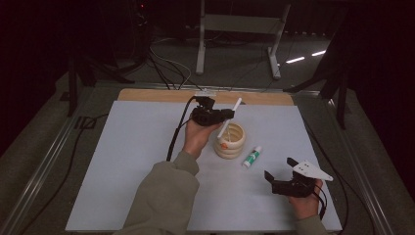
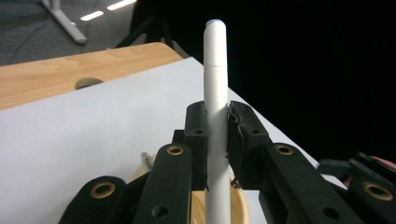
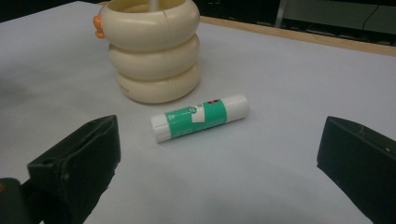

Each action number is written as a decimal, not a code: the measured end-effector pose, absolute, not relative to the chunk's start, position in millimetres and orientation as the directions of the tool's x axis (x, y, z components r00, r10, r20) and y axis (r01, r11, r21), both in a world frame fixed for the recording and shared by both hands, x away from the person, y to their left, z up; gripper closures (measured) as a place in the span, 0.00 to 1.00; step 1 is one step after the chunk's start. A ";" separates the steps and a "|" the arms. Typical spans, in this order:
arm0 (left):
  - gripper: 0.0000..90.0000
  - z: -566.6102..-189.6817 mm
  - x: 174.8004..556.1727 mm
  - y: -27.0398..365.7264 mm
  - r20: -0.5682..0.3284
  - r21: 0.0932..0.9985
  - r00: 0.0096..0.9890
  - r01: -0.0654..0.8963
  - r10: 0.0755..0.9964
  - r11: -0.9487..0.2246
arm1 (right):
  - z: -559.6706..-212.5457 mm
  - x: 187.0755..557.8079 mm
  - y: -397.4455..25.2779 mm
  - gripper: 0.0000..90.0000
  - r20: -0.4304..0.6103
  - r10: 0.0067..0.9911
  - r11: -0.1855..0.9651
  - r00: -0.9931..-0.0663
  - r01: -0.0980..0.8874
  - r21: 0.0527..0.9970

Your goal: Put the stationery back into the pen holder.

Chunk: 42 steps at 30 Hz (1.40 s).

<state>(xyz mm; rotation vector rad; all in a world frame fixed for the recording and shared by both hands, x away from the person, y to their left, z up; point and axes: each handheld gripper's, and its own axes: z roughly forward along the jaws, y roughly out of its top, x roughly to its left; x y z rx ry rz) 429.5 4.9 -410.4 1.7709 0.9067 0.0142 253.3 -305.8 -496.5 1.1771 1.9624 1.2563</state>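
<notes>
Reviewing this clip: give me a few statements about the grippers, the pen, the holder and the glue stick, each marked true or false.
1. The left gripper is shut on the white pen. True.
2. The right gripper holds the glue stick. False: its jaws stand open, and the stick lies on the white mat ahead of them.
3. The glue stick lies on its side beside the cream ringed holder. True.
4. The pen lies flat on the mat. False: it is tilted, its lower end in the holder.
</notes>
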 end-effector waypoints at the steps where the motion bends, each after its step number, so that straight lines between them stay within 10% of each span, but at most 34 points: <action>1: 0.88 -410.9 430.3 4.7 -0.410 0.819 0.703 0.564 0.581 -0.106 | -496.5 253.4 -305.8 0.00 0.023 0.875 0.191 -0.484 0.387 0.902; 42: 0.87 -418.6 432.5 -3.5 -0.412 0.827 0.687 0.558 0.598 -0.072 | -496.2 253.1 -305.8 0.00 0.016 0.873 0.197 -0.487 0.384 0.902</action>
